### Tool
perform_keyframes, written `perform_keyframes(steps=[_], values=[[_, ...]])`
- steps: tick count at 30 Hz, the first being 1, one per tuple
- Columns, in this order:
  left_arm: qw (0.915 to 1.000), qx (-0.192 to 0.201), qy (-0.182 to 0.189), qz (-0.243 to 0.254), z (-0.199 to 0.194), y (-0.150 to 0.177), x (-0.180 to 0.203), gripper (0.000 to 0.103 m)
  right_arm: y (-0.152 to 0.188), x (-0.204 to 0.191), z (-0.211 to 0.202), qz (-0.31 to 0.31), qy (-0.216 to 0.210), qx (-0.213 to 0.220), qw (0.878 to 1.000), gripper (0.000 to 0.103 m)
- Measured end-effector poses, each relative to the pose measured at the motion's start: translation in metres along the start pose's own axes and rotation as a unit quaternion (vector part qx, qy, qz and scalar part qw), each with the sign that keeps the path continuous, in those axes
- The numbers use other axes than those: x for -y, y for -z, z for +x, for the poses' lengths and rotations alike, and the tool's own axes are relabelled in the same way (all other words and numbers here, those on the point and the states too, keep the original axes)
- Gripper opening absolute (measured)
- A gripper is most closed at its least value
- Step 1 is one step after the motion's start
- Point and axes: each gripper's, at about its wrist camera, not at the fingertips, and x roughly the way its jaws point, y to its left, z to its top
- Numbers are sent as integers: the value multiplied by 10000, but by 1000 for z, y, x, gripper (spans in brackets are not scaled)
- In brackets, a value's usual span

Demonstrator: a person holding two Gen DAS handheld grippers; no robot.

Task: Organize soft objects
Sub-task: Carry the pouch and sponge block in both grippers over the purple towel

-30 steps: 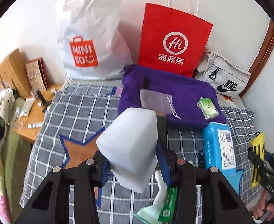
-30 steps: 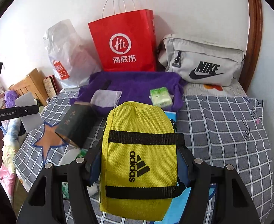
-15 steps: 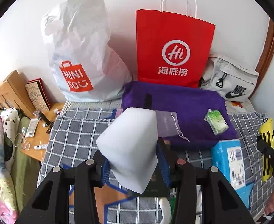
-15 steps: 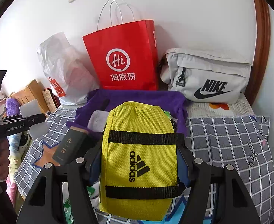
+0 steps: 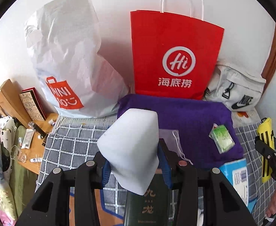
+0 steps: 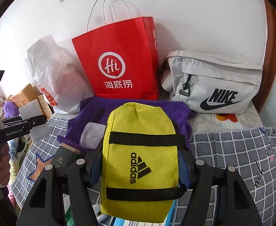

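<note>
The left gripper (image 5: 133, 166) pinches a white foam block (image 5: 130, 150) above the checked blanket (image 5: 70, 146). The right gripper (image 6: 139, 166) clamps a yellow Adidas pouch (image 6: 140, 160) before the purple towel (image 6: 119, 109).

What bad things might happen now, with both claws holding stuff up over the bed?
The left claw pinches the white sponge block only near its bottom, so the block might tip or slip out. The right claw grips the yellow pouch by its sides; it may sag loose. Either could drop onto the green box or the purple towel below.
</note>
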Motion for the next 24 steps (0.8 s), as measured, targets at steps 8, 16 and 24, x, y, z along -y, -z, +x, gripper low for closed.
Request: perform_keyframes(steps=[8, 16, 24], values=[[9999, 27, -136, -70, 25, -19, 2, 42, -19, 2, 25, -195, 75, 33, 9998, 65], [9992, 29, -374, 155, 54, -34, 15, 42, -26, 5, 54, -293, 147, -43, 9995, 65], [9994, -66, -293, 156, 79, -43, 24, 42, -24, 10, 64, -226, 185, -89, 9995, 65]])
